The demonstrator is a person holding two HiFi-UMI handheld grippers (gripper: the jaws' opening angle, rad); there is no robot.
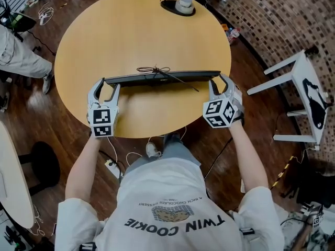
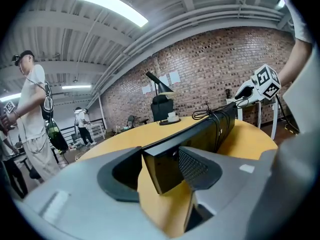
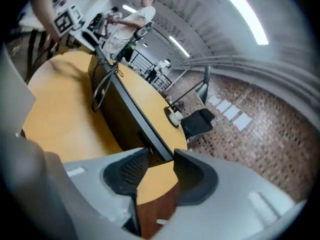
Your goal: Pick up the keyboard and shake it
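Keyboard (image 1: 162,78) clamped edge-up between left claw (image 1: 108,85) and right claw (image 1: 218,82)

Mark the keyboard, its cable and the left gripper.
keyboard (image 1: 144,79): head view, on its long dark edge.
cable (image 1: 153,69): head view, on the knotted bundle.
left gripper (image 1: 108,84): head view, between its fingertips.

Round light-wood table (image 1: 131,35) is standing on a dark plank floor (image 1: 251,61). Near its far edge a black oval base (image 1: 168,7) is resting flat on the wood, carrying a white cup-like piece (image 1: 184,4). A white power strip (image 1: 111,167) is lying on the floor by the near edge.
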